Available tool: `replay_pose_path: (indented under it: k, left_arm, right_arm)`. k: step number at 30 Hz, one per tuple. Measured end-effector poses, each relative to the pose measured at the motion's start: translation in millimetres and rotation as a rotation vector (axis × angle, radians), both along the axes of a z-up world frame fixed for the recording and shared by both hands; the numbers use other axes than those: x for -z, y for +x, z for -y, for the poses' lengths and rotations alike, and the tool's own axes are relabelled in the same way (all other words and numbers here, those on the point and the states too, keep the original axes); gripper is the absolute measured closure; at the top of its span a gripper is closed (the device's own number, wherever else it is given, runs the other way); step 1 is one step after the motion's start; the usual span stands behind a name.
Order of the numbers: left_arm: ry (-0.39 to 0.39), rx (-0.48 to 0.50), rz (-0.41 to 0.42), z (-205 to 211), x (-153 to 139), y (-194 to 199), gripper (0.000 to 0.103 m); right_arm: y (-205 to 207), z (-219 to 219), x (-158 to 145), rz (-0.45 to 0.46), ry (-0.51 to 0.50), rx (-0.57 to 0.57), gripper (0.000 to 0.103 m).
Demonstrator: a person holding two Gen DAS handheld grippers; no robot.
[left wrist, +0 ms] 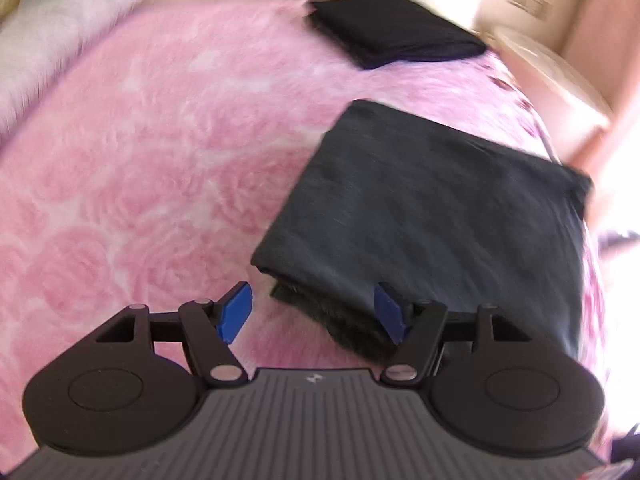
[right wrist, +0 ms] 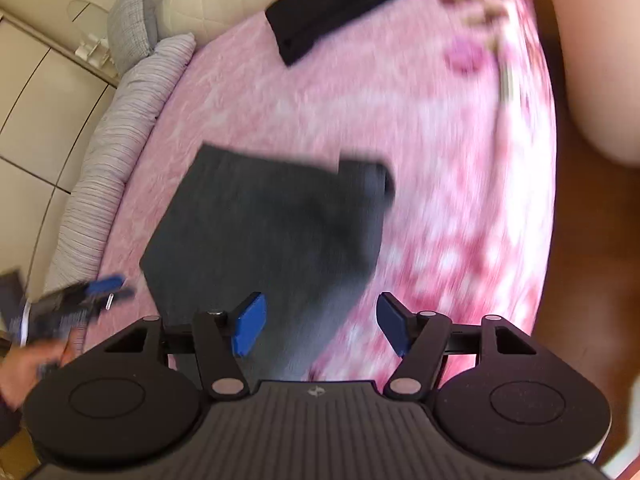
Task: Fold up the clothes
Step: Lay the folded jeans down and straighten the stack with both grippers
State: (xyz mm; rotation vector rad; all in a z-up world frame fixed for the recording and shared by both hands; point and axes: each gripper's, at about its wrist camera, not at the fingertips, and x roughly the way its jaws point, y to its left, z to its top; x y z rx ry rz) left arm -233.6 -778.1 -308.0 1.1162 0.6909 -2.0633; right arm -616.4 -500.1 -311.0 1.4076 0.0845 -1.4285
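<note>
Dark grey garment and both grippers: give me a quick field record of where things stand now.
surface: pink rose-pattern blanket
dark grey garment: folded into a rectangle, lying flat
black garment: folded, farther up the bed, apart from the grey one
left gripper: open, holding nothing, over the grey garment's near corner
right gripper: open, holding nothing
image: motion-blurred

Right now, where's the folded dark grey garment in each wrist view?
Left wrist: folded dark grey garment right of center, near corner between the open fingers.
Right wrist: center-left, just ahead of the fingers.
Shared landmark: folded black garment farther up the pink blanket.
</note>
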Motion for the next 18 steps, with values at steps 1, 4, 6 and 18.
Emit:
replay_pose_path:
  k: [1,4,6,18]
  left_arm:
    - [0.065,-0.032,-0.018,13,10,0,0.039]
    - [0.248,-0.110,-0.076,47,39,2,0.038]
    - [0.335,-0.136,-0.117,56,55,6,0.034]
    - [0.397,-0.234,-0.250,36,57,11,0.060]
  right_arm:
    - [6,-2,6,0.023,0.002,0.012,0.038]
    - [21,1,25,0.058,-0.003,0.030,0.038]
    - [23,8,33,0.079,-0.023,0.042,0.038]
    - [-10,60,40,0.105,-0.006,-0.042,0.078]
